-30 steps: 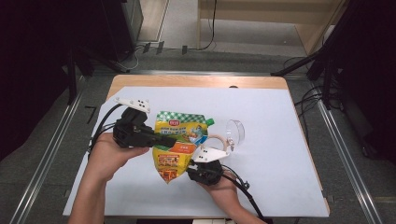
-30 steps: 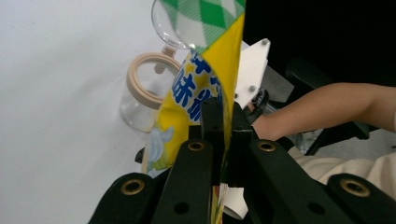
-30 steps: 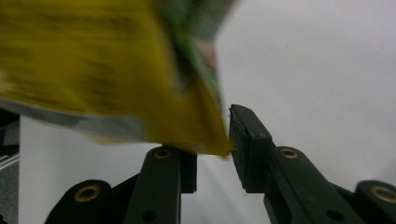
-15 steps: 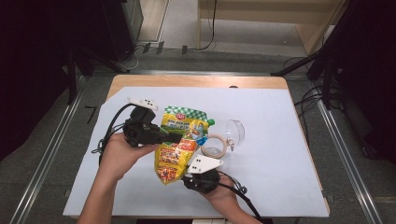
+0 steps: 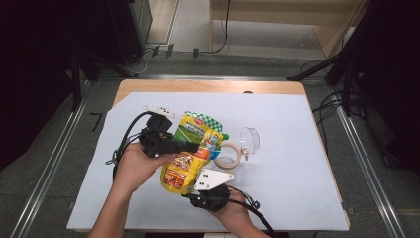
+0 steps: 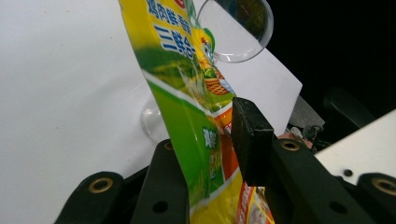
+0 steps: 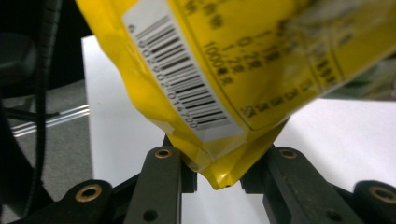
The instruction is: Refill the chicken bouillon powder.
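Wooden bench (image 5: 277, 88) with a big white sheet (image 5: 297, 188) covering most of its top, bare wood strip along the far edge. Grey floor (image 5: 49, 163) around it, metal rails (image 5: 361, 163) running down both sides, black cables (image 5: 223, 29) on the floor behind, pale wood furniture (image 5: 277, 20) at the far end, dark equipment at both sides. Yellow-green snack pouch (image 5: 190, 153) is held up off the sheet, near the front middle of the bench, between both claws. Left claw (image 5: 190, 148) comes in from the left at the pouch's mid side; in the left gripper view the pouch (image 6: 187, 112) runs between its jaws, which have just been opening, and the right-hand pad stands off the film with a gap, so spread and not pinching. Right claw (image 5: 190, 191) sits at the pouch's bottom end; in the right gripper view its jaws press on the bottom corner of the pouch (image 7: 224, 70) below the barcode, pinching it. Tape roll (image 5: 229, 153) lies flat on the sheet just right of the pouch, clear plastic cup (image 5: 249, 141) on its side just beside the roll. Both forearms enter from the bottom edge; the left hand (image 5: 133, 166) wraps the claw body, cable looping left.
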`<action>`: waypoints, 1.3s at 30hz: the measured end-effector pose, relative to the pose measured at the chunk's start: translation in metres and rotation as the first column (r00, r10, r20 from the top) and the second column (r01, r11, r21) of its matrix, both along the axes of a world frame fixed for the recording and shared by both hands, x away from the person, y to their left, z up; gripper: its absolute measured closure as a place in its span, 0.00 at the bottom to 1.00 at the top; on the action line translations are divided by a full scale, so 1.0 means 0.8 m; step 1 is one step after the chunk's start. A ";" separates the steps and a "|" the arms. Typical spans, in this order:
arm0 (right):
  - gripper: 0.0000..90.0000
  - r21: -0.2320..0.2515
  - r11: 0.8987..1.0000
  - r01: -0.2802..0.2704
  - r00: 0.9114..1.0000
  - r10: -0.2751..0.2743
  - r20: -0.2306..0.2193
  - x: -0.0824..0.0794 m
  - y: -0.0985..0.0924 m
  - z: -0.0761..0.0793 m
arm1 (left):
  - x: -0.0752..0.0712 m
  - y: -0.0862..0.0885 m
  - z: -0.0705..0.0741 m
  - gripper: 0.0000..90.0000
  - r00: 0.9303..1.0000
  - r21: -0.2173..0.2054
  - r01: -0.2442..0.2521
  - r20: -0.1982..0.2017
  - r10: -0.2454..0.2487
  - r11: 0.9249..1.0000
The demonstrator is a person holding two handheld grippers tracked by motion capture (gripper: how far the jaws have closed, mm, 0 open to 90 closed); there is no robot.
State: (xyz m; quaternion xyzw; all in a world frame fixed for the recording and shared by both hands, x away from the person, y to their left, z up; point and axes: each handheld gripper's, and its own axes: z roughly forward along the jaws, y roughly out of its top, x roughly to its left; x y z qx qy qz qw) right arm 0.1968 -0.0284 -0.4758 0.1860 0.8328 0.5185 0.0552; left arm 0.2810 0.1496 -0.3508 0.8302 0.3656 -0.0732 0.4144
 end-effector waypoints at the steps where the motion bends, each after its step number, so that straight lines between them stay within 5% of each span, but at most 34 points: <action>1: 0.82 0.004 1.000 -0.006 1.000 0.006 -0.006 -0.001 0.001 0.001 | 0.000 -0.001 -0.001 0.84 1.000 0.001 -0.005 -0.008 0.005 1.000; 16: 0.77 0.016 0.998 -0.056 0.998 0.056 -0.032 -0.006 0.006 0.013 | 0.005 -0.034 -0.014 0.71 0.997 0.066 -0.039 -0.062 0.043 0.997; 21: 0.75 0.006 0.996 -0.084 0.996 0.084 -0.017 -0.008 0.010 0.018 | 0.015 -0.039 -0.020 0.70 0.988 0.074 -0.055 -0.137 0.065 0.996; 31: 0.74 0.004 0.995 -0.102 0.994 0.103 -0.024 0.005 0.010 0.038 | 0.032 -0.056 -0.002 0.68 0.980 0.071 -0.045 -0.193 0.058 0.996; 35: 0.74 -0.010 0.996 -0.094 0.994 0.093 -0.054 0.015 0.009 0.040 | 0.032 -0.059 -0.002 0.69 0.983 0.059 -0.047 -0.173 0.057 0.997; 39: 0.74 -0.020 0.995 -0.093 0.995 0.093 -0.037 0.017 0.009 0.038 | 0.030 -0.056 0.000 0.70 0.986 0.051 -0.043 -0.157 0.051 0.998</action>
